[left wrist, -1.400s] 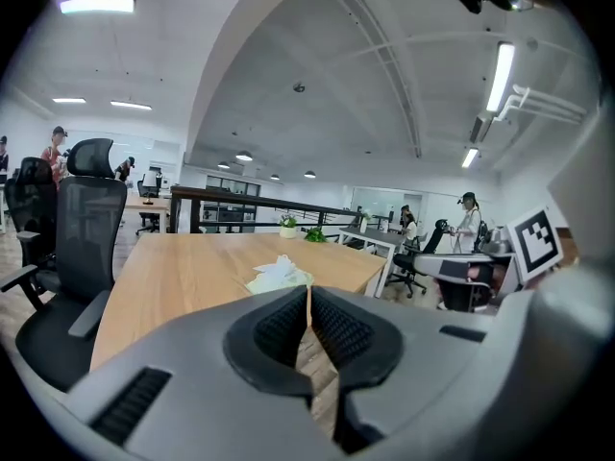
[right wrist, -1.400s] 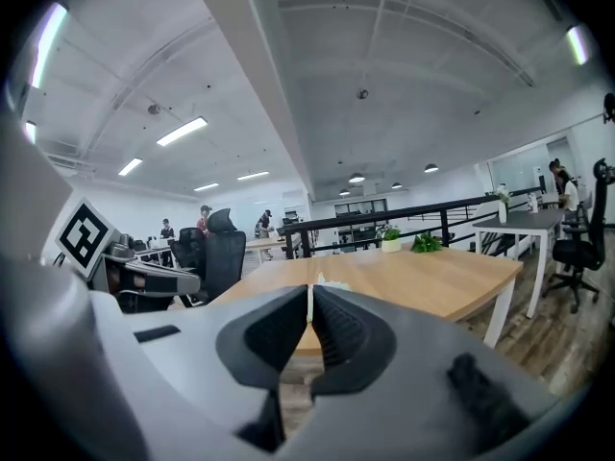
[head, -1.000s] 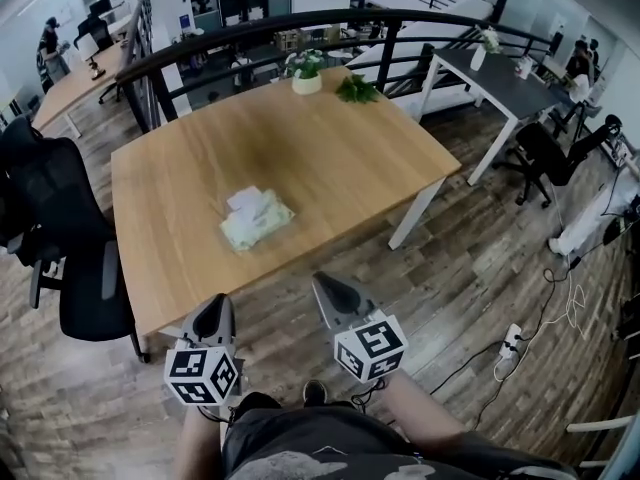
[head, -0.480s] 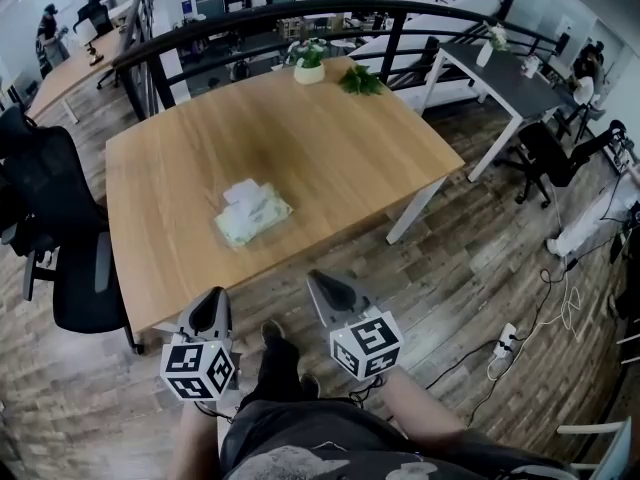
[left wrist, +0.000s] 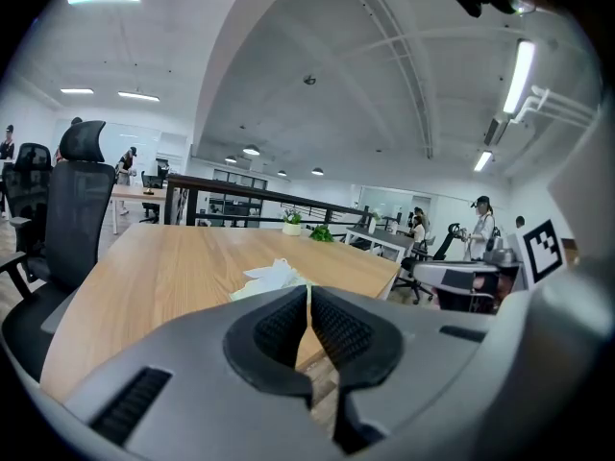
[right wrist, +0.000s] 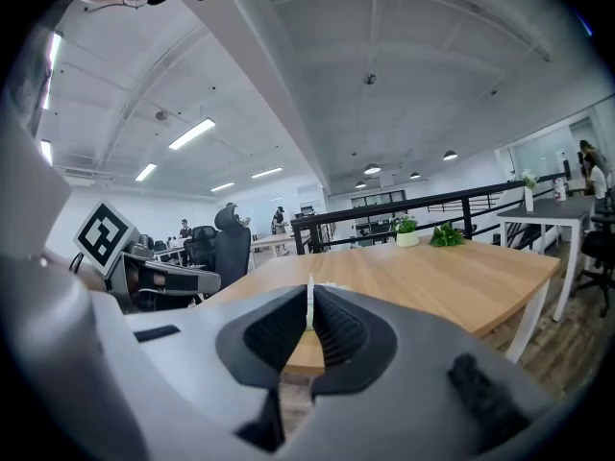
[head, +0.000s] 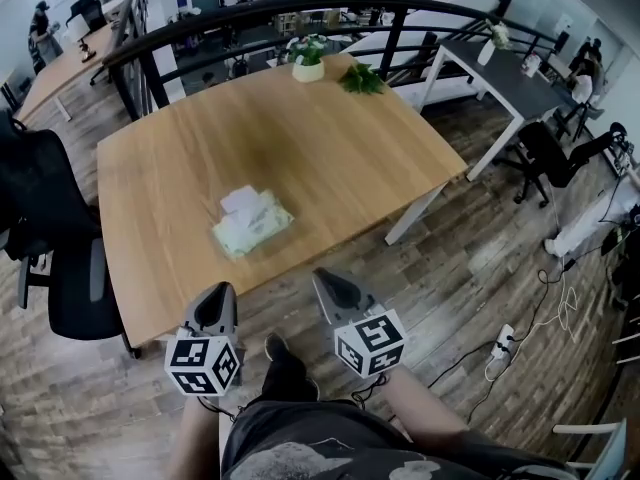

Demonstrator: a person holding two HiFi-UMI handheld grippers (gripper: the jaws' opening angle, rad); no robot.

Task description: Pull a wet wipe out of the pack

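Observation:
The wet wipe pack, pale green with white wipe tissue bunched at its top, lies on the wooden table near its front left part. Both grippers hang in front of the table's near edge, short of the pack and apart from it. My left gripper is shut with nothing in it; my right gripper is likewise shut and empty. In the left gripper view the pack shows just past the shut left gripper. The right gripper points across the table.
A black office chair stands at the table's left side. A potted plant and a green sprig sit at the far edge, before a black railing. A grey table, chairs and floor cables lie to the right.
The person has stepped nearer to the table, one foot coming forward between the grippers. Both grippers have moved forward with the person and stay shut. The pack has not moved.

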